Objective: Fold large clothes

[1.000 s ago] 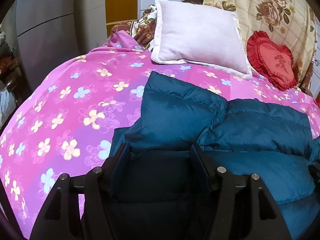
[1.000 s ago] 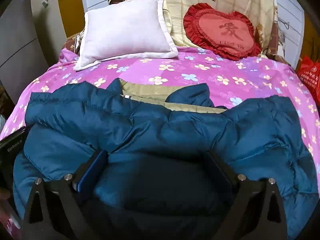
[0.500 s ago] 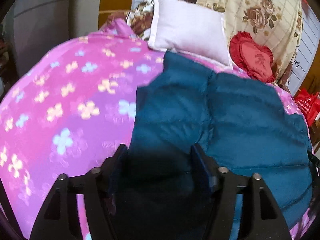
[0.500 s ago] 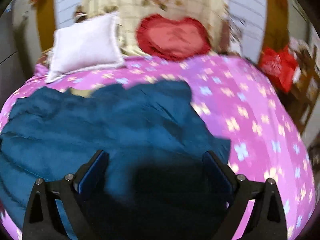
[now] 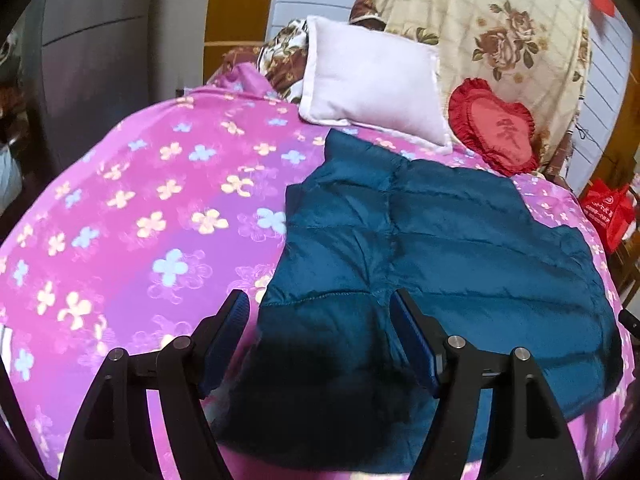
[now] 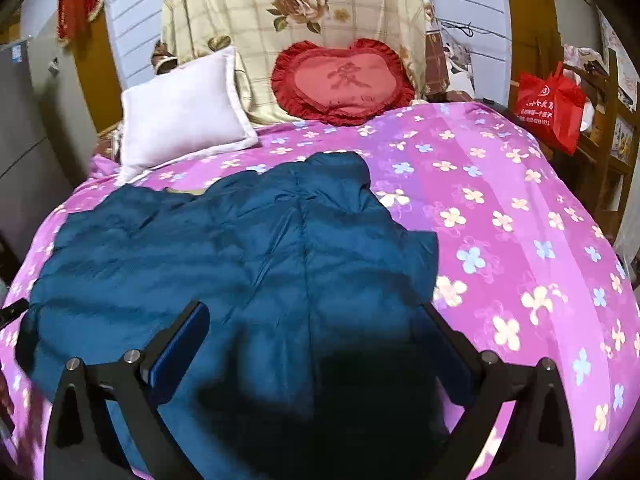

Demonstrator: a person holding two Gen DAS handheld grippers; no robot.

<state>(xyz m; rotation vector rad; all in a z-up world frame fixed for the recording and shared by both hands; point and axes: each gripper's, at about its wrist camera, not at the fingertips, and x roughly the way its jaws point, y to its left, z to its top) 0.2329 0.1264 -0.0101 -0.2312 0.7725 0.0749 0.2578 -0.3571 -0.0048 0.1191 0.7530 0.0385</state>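
Left wrist view: the left tool (image 5: 320,320) hangs over the near left corner of the blue jacket (image 5: 440,240), its pads spread wide with nothing between them. A second ago the jacket sat bunched in a thick ridge right in front of this tool, its top layer rolled up. Now the quilted fabric lies flat on the pink flowered bedspread (image 5: 140,220), stretching away toward the white pillow (image 5: 372,84) and the red heart cushion (image 5: 492,126). Its left edge runs straight, and the hem stitching shows just ahead of the pads. The tool has let go and drawn back a little.

Right wrist view: the right tool (image 6: 316,324) is likewise released, pads wide apart above the jacket's (image 6: 224,256) near part, gripping nothing. A second ago a strip of tan lining showed at the far side of the heap. Now only a sliver of it peeps out at the far left edge, near the pillow (image 6: 180,112). The far right part still puckers into a raised fold. The bedspread (image 6: 520,240) lies bare on the right, with a red bag (image 6: 552,108) beyond the bed.

So a fold has probably just been laid over and dropped. The jacket rests as a wide slab on the bed, so further folds likely remain.
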